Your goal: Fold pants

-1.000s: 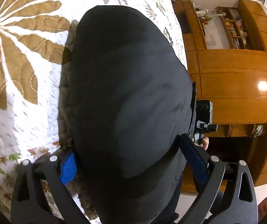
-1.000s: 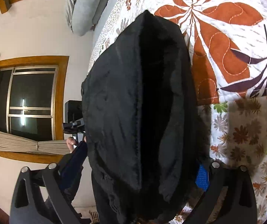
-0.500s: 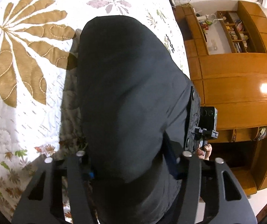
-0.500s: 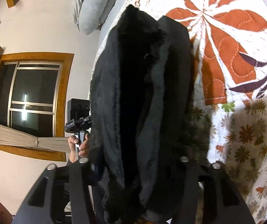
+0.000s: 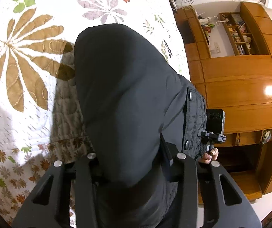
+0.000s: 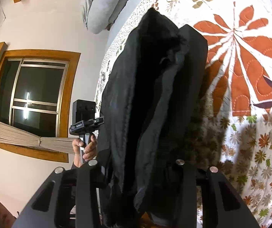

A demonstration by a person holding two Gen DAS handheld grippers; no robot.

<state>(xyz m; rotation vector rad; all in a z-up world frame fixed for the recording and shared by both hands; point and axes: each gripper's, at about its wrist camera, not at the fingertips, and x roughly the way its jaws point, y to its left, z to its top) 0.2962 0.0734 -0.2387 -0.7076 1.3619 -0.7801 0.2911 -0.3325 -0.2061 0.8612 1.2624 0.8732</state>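
The black padded pants hang between my two grippers over the flowered quilt of the bed. My left gripper is shut on one end of the pants' edge; snap buttons show at their right side. In the right wrist view the pants show a dark fleecy lining, and my right gripper is shut on the cloth. Each view shows the other gripper held in a hand beyond the pants. The fingertips are hidden by cloth.
A wooden wall cabinet with shelves stands past the bed on the left view's right. In the right wrist view a grey pillow lies at the bed's head, and a wood-framed window is in the wall.
Both grippers have closed from wide open onto the pants' edge. The pants have lifted and drawn back toward me, showing more quilt beyond them.
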